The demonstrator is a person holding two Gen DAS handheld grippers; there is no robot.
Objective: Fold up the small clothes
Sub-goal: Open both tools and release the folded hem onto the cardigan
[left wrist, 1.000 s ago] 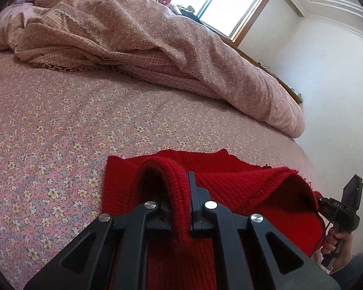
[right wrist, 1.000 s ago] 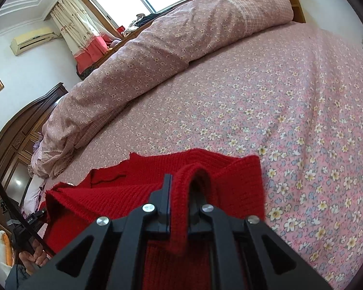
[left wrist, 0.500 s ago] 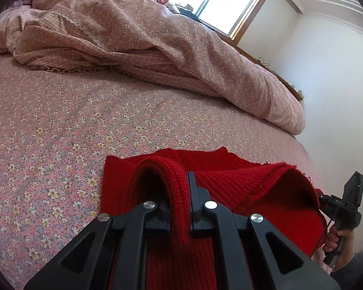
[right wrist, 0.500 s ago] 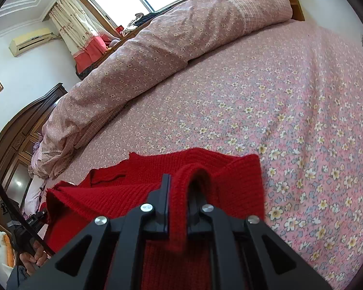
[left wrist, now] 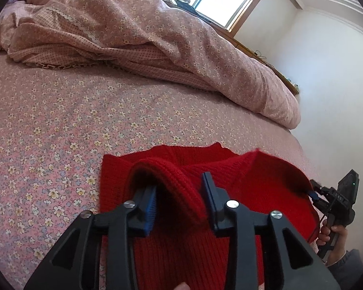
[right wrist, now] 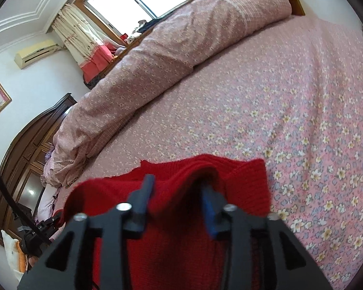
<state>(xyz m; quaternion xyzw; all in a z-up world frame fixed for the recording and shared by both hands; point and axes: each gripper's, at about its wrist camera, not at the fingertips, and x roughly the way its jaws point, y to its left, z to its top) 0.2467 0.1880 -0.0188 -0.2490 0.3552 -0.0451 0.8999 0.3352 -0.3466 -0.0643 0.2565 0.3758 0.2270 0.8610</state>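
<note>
A red knit garment lies folded on the flowered bed sheet. My left gripper hovers at its near edge with jaws opening. A raised fold of the knit sags between them, draped over the left finger, and the pads no longer pinch it. In the right wrist view the red knit garment fills the foreground. My right gripper is opening too, with a loose hump of knit between its fingers. The right gripper, held by a hand, shows at the garment's far right edge.
A rumpled pink flowered duvet is heaped along the far side of the bed, also seen as the duvet. A dark wooden wardrobe stands at the left. Bare sheet stretches beyond the garment.
Both grippers were shut on pinched folds of the red knit; now both pairs of jaws have parted and the folds sag loose between them. Neither hand has shifted.
</note>
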